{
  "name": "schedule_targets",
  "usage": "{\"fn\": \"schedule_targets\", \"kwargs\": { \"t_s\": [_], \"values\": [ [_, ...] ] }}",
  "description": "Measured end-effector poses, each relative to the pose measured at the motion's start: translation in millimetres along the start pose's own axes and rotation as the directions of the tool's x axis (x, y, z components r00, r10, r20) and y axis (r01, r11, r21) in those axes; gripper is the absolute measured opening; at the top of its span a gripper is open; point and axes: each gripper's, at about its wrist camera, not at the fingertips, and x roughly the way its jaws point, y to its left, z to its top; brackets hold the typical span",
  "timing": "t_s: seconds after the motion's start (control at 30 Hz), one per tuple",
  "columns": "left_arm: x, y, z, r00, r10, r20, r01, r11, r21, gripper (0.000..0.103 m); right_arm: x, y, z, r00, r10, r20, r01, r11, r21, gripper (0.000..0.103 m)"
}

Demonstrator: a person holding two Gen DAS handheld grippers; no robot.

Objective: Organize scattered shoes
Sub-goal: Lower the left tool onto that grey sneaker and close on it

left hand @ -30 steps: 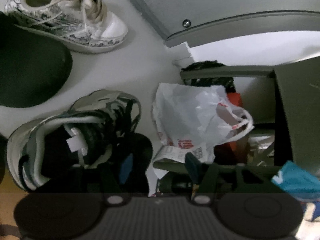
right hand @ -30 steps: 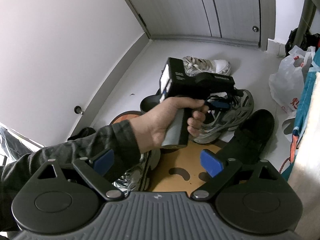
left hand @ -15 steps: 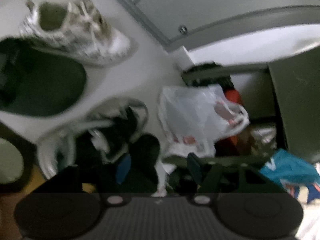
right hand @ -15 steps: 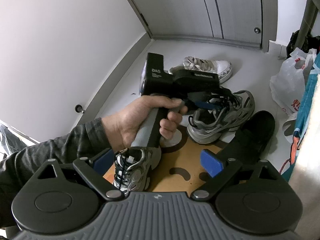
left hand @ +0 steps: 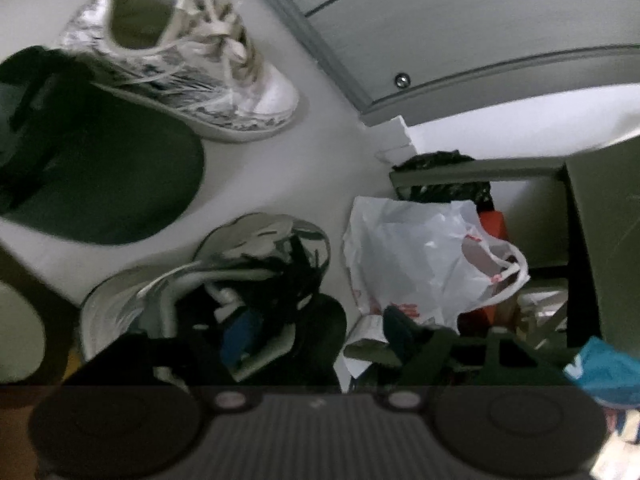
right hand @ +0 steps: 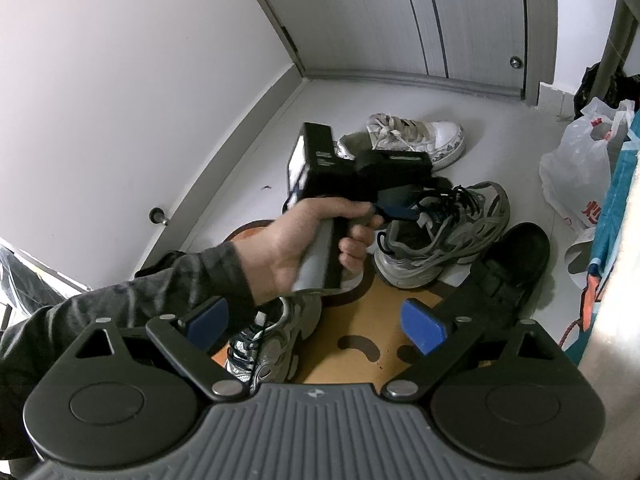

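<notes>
Left hand-held gripper (left hand: 316, 332) opening over the grey running shoe (right hand: 444, 236)

Its jaws are spreading around the shoe's collar as it is sitting on the floor (right hand: 320, 120) beside a black shoe (right hand: 512, 264); the right hand-held gripper (right hand: 316, 320) is hovering wide open, gripping nothing.

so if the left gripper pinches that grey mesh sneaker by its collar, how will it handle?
The grey sneaker probably hangs toe-down: its thick sole looks heavier than the mesh upper. The collar likely flexes, since it looks soft. Loose black laces may snag. The left gripper is opening, one finger at the shoe's mouth.
</notes>
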Motion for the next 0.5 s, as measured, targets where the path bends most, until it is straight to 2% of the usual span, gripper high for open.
{"fn": "schedule_targets", "kwargs": {
  "t_s": [0.13, 0.3, 0.5],
  "values": [
    [7, -4, 3, 0.999, -0.041, 0.020, 0.042, 0.999, -0.018, 0.073, 0, -1, 0, 1.000, 0.001, -0.001, -0.001, 1.000, 0.002, 0.096],
    [14, -15, 7, 0.998, -0.051, 0.019, 0.051, 0.998, 0.024, 0.073, 0, -2, -1, 1.000, 0.002, -0.003, -0.002, 1.000, 0.005, 0.096],
    [22, -17, 10, 0.997, -0.073, 0.013, 0.073, 0.997, 0.018, 0.073, 1, -3, -2, 1.000, 0.004, -0.005, -0.004, 1.000, 0.008, 0.096]
  ]
}}
